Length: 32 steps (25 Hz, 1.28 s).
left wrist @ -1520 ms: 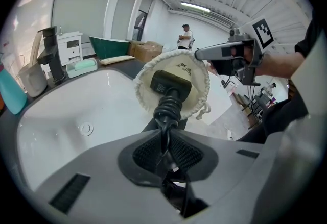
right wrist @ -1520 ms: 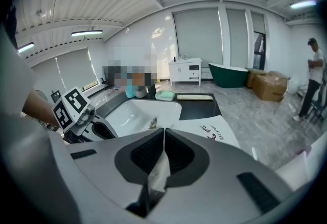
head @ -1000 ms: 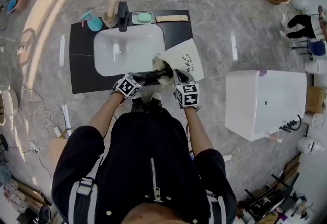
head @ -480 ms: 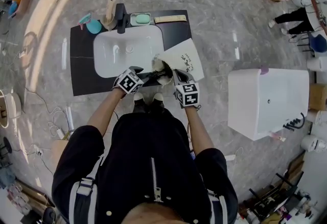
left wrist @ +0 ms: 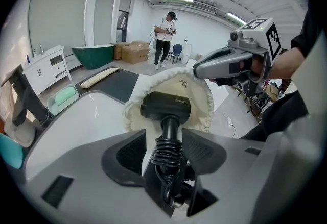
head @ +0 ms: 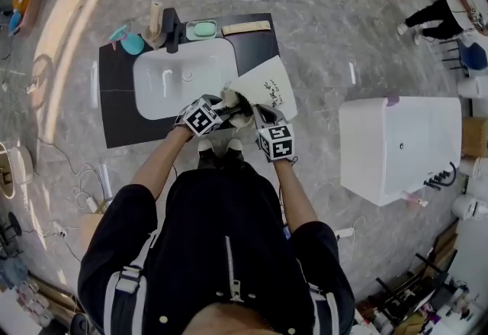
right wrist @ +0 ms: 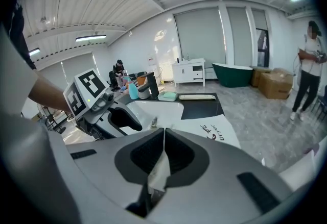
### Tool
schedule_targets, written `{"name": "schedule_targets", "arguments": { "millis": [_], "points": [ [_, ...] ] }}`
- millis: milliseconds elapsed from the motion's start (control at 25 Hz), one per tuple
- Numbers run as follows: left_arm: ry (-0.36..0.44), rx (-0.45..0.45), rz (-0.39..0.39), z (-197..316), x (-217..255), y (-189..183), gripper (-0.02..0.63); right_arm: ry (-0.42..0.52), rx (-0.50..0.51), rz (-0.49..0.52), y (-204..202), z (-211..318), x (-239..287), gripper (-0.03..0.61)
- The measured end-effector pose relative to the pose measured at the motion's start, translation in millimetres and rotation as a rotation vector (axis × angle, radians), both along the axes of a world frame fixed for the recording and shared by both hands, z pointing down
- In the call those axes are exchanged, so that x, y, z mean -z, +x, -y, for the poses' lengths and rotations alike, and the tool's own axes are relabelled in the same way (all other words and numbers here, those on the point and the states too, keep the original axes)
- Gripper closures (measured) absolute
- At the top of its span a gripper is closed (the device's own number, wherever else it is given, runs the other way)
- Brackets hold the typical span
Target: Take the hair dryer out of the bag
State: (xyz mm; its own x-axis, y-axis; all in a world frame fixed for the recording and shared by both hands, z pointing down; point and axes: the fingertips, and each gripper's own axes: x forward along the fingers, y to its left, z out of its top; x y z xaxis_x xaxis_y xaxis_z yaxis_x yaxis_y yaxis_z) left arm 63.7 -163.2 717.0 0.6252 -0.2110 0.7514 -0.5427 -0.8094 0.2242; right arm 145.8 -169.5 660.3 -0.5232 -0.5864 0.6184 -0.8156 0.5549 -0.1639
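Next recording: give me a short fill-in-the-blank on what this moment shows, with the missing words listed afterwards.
1. The right gripper has its fingers shut on a fold of the white cloth ___.
2. The hair dryer is ___ in colour.
3. Its cord is coiled round its ___.
4. A green soap dish stands at the far rim of the white ___.

Missing words: bag; black; handle; sink.

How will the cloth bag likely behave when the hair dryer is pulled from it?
Probably floppy: the bag puckers around the hair dryer, and a fold sits pinched in the right gripper. Likely light, so it might drag along with the hair dryer if released.
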Motion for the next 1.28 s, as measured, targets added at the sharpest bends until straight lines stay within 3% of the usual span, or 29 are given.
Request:
{"name": "schedule_targets", "arguments": {
  "millis": [520, 1280],
  "points": [
    [-0.022, -0.128, 0.056, 3, -25, 39, 0.393, -0.005, 0.020, 0.021, 4, -3, -2, 0.561],
    [-0.116, -0.250, 0.255, -7, -67, 48, 0.428, -0.018, -0.019, 0.040, 24, -8, -6, 0.561]
  ]
}}
